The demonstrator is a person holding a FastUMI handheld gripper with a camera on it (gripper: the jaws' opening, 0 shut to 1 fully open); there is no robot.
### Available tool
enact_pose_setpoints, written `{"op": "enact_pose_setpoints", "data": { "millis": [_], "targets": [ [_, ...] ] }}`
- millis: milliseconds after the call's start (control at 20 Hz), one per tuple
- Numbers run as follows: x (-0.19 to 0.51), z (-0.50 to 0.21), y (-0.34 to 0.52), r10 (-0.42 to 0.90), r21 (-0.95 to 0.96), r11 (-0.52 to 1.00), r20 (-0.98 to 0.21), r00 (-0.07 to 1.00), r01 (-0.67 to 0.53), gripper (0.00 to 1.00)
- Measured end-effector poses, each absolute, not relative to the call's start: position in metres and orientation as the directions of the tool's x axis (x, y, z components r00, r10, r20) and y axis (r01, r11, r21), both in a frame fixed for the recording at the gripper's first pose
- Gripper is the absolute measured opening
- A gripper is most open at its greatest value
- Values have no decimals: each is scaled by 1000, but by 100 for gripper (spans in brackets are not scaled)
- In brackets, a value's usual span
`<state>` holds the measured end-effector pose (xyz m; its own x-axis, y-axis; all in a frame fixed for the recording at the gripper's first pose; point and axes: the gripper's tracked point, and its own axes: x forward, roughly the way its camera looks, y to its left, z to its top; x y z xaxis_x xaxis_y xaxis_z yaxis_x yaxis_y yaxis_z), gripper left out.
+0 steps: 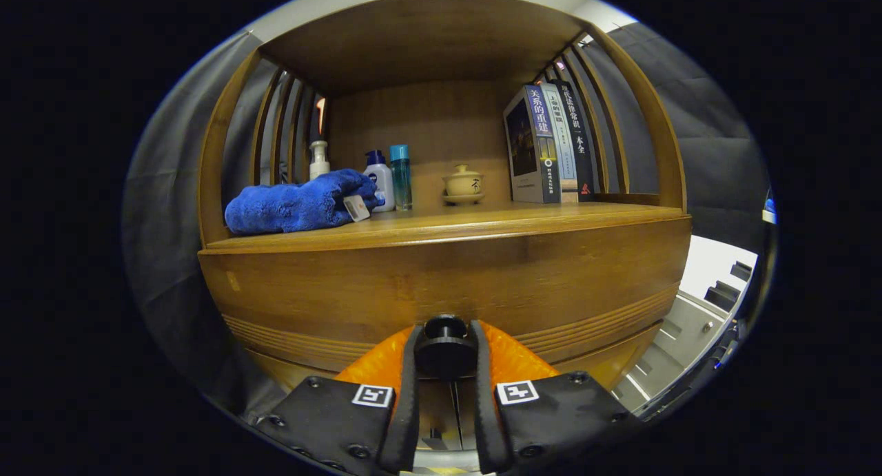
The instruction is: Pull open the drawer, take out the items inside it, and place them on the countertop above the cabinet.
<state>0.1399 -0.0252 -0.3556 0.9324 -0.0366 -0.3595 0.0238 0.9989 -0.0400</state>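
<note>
The gripper [445,355] sits bottom centre, its fingers closed on the knob [444,348] of the drawer [441,290]. Above, the countertop [482,221] carries a towel [300,204] at left, bottles [380,180] behind it, a cup [463,184] at centre, and books [548,142] upright at right.

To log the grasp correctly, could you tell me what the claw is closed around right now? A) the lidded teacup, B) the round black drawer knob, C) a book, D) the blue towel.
B: the claw has both fingers pressed against the round black drawer knob on the drawer front, below the countertop.
</note>
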Motion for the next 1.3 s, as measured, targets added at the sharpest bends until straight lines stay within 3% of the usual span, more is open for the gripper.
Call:
{"op": "enact_pose_setpoints", "data": {
  "millis": [1300],
  "targets": [
    [1,-326,-25,0,-37,999,-429,903,-17,41]
  ]
}}
